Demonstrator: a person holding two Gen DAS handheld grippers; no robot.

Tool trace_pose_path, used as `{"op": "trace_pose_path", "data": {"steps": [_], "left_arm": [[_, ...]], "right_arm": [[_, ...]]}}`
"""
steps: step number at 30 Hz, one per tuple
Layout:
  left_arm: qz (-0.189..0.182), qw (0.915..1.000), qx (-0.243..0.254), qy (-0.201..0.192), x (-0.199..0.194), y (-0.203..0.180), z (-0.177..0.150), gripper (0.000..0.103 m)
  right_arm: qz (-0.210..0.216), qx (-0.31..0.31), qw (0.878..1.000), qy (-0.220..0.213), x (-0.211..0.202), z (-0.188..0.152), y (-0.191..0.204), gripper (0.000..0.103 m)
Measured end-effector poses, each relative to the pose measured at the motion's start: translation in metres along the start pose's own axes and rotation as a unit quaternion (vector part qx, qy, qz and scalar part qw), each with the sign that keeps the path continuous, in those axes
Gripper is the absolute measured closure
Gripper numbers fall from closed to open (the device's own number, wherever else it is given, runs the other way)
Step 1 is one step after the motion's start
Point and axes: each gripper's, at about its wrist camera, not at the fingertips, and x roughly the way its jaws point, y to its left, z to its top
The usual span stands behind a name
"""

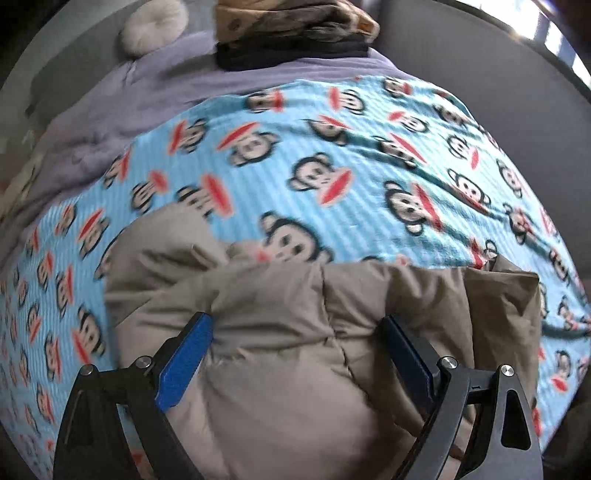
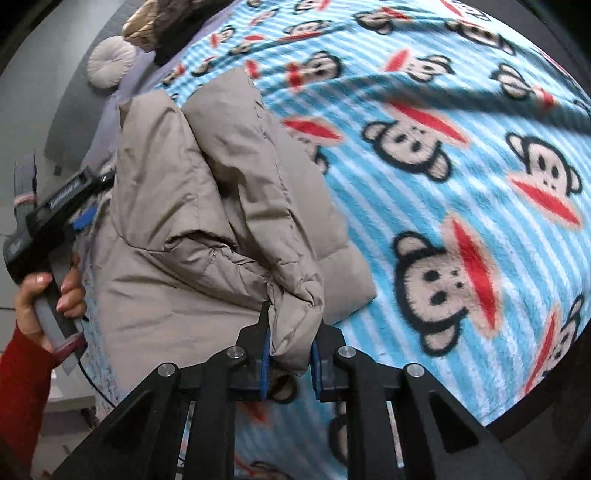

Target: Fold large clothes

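Note:
A taupe puffer jacket point(image 1: 280, 332) lies bunched on a blue monkey-print blanket point(image 1: 332, 166). My left gripper point(image 1: 295, 325) is open, its blue fingers spread wide over the jacket's padding. In the right wrist view the jacket point(image 2: 192, 221) lies partly folded, with a sleeve laid across it. My right gripper point(image 2: 290, 350) is shut on the jacket's sleeve end, which bulges up between the blue pads. The left gripper point(image 2: 83, 218) shows at the jacket's left side, held by a hand in a red sleeve.
The blanket point(image 2: 461, 184) covers a bed with a purple sheet point(image 1: 147, 99). A round cream cushion point(image 1: 155, 26) and a pile of brown and black clothes point(image 1: 295, 33) lie at the far end. Grey floor point(image 2: 33, 110) is on the left.

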Motion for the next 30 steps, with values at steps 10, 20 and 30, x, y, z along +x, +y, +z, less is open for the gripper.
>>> {"op": "trace_pose_path", "data": {"steps": [10,20,30], "left_arm": [[0.013,0.9996,0.003,0.026,0.023,-0.011,0.012,0.01],[0.017,0.9995,0.005,0.025,0.022,-0.009,0.01,0.01],[0.026,0.9989,-0.027,0.028,-0.026,0.013,0.007,0.01]], "right_arm": [[-0.008,0.027,0.999,-0.017,-0.038,0.025,-0.025,0.074],[0.048,-0.099,0.993,-0.031,-0.04,0.084,0.045,0.037],[-0.016,-0.137,0.99,0.039,0.048,0.118,0.071,0.074]]}}
